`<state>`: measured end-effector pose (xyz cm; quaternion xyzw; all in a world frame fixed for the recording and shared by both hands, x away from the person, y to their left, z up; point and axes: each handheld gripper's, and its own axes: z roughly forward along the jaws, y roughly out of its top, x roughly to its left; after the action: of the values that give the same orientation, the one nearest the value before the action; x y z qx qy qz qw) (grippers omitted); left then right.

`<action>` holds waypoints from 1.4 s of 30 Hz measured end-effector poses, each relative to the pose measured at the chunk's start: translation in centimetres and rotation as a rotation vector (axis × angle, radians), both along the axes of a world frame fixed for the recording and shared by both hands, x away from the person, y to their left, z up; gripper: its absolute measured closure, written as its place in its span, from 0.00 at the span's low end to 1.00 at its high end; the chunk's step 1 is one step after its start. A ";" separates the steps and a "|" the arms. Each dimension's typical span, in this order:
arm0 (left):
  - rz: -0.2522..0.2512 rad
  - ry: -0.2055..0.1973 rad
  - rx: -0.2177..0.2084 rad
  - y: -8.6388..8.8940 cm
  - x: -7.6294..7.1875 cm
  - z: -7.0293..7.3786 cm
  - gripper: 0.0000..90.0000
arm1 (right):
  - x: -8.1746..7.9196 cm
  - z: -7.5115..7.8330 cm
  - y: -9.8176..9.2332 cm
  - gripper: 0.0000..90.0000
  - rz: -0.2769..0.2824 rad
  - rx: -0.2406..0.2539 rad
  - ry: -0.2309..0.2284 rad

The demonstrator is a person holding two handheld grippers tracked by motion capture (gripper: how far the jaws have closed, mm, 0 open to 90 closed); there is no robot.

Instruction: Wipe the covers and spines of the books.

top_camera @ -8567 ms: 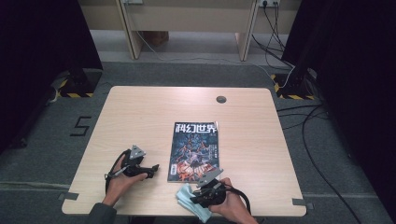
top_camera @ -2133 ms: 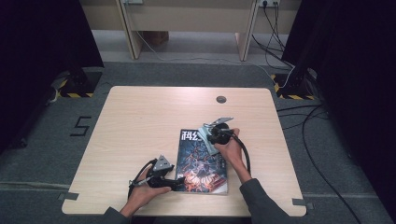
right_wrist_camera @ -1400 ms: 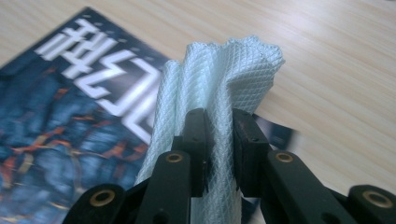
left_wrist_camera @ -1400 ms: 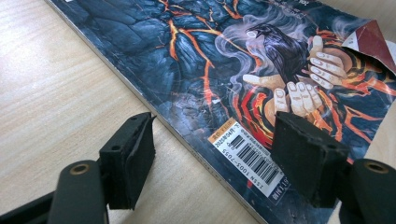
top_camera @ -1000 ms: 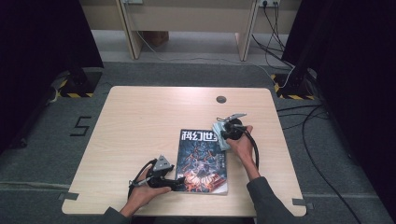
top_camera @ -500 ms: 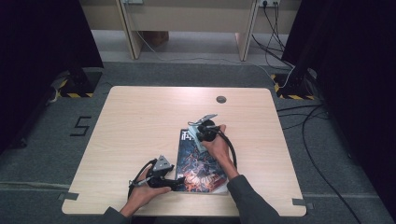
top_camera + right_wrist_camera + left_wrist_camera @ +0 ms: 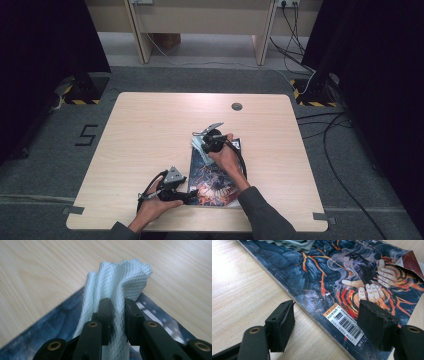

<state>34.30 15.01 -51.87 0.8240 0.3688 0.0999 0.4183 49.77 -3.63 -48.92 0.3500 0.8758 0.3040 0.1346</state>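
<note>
A magazine (image 7: 217, 177) with a dark, fiery cover lies flat on the wooden table (image 7: 150, 130) near its front edge. My right gripper (image 7: 201, 144) is over the magazine's far left corner, shut on a pale, waffle-textured cloth (image 7: 120, 277) bunched between its pads (image 7: 105, 312), above the cover (image 7: 55, 322). My left gripper (image 7: 327, 322) stands open at the near left corner. One pad (image 7: 282, 325) is over bare wood and the other over the barcode (image 7: 344, 322), with the spine between them. The cloth (image 7: 292, 243) shows at the cover's far end.
A round cable hole (image 7: 237, 106) sits near the table's far edge. The right gripper's black cable (image 7: 242, 160) loops over the magazine's right side. Bare wood spreads to the left and behind the magazine. Dark curtains flank the table.
My right gripper has carried the cloth leftward along the magazine's far edge, from the right corner to the left corner. The left gripper has stayed put.
</note>
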 end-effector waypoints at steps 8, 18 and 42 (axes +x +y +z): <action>0.002 -0.002 -0.002 0.0 0.0 0.0 0.32 | 0.4 0.2 -6.6 0.86 -0.099 0.002 0.012; 0.001 -0.002 -0.005 0.0 0.0 0.0 0.32 | 0.1 0.1 -11.8 0.86 -0.189 0.028 0.007; 0.000 -0.003 -0.005 0.0 0.0 0.0 0.32 | -2.3 0.0 0.7 0.86 0.072 0.009 0.006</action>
<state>34.30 15.02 -51.91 0.8228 0.3684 0.1005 0.4208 47.49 -2.97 -48.97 0.3195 0.8869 0.3114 0.1196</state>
